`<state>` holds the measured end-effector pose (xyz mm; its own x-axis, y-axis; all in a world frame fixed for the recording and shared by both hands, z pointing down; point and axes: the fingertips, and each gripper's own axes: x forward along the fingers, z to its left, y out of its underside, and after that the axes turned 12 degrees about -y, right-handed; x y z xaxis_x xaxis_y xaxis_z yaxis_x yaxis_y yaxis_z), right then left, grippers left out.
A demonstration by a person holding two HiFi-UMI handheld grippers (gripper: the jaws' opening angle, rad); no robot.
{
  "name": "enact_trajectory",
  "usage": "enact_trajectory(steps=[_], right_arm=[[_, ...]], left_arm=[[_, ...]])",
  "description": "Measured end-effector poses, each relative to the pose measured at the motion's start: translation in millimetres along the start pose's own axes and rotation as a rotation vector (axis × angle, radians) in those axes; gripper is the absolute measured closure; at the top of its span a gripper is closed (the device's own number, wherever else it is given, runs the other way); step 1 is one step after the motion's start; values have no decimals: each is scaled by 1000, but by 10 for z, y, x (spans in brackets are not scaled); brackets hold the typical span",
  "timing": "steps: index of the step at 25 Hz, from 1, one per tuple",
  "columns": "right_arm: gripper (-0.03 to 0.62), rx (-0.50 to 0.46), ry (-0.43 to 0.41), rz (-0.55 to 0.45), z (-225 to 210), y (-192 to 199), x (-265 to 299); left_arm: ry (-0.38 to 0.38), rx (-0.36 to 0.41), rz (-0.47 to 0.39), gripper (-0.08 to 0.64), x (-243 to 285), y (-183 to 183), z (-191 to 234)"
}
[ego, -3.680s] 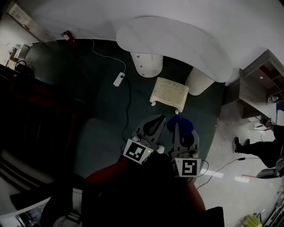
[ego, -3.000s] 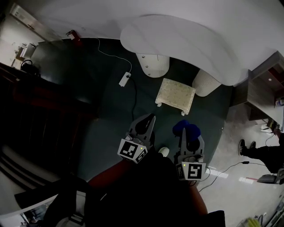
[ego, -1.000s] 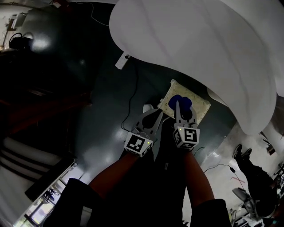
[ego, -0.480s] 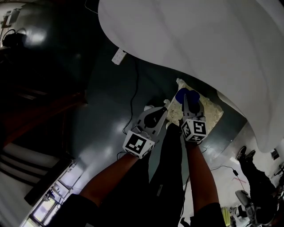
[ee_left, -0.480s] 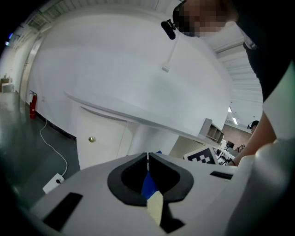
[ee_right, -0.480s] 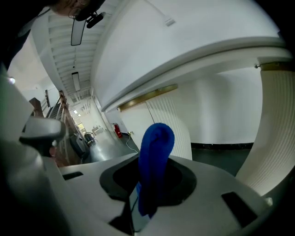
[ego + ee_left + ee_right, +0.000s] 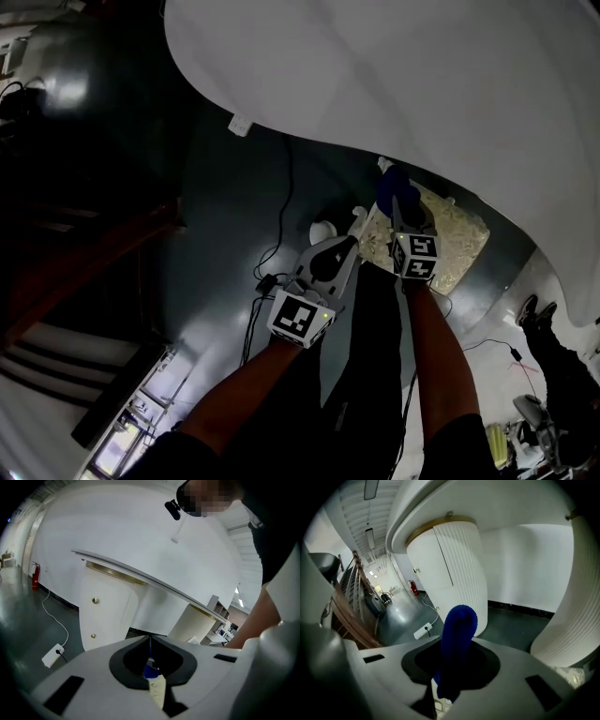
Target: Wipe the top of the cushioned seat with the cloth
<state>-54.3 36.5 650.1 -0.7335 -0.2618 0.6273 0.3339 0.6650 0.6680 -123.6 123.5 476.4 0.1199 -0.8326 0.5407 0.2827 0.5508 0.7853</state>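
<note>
1. The room: a curved white worktop (image 7: 422,84) fills the upper part of the head view and overhangs a dark green floor (image 7: 225,225). The floor has a glossy sheen. A ribbed white pedestal (image 7: 461,564) stands under the worktop.
2. The cushioned seat (image 7: 450,246) sits low on that floor, right at the worktop's overhang, so you'll likely have little headroom on its far side. Its cream top looks padded and textured. Expect it to give under pressure and to drag on fabric rather than let it glide.
3. Your left gripper (image 7: 349,246) hangs beside the seat's near edge. Its fingers are closed together on nothing.
4. Your right gripper (image 7: 400,208) is over the seat, its fingers clamped on the cloth (image 7: 458,630).
5. The blue cloth (image 7: 392,183) is soft, light and floppy — a thick fold juts past the fingertips over the seat's corner. I can't tell whether it touches the seat. A pinch at the bunched middle, as here, suits it.
6. A power strip (image 7: 240,125) and its cable (image 7: 284,202) lie on the floor, well apart from the seat.
</note>
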Motion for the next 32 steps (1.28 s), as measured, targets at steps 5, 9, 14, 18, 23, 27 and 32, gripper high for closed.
enact_trajectory(steps=[5, 9, 14, 18, 23, 27, 32], right_arm=[[499, 41, 28, 25, -154, 152, 6], [499, 39, 60, 66, -239, 197, 6], [500, 19, 115, 100, -336, 227, -100], [500, 45, 165, 129, -449, 376, -224], [500, 23, 165, 148, -596, 473, -329], [500, 2, 169, 149, -644, 519, -347], [500, 36, 190, 132, -735, 557, -468]], left_arm=[[22, 10, -9, 537, 100, -49, -86], [31, 35, 0, 537, 192, -48, -141], [37, 43, -16, 537, 254, -88, -225], [36, 87, 45, 537, 242, 32, -304], [59, 108, 62, 537, 301, 102, -457], [76, 128, 74, 537, 334, 164, -530], [90, 127, 60, 537, 348, 137, -652]])
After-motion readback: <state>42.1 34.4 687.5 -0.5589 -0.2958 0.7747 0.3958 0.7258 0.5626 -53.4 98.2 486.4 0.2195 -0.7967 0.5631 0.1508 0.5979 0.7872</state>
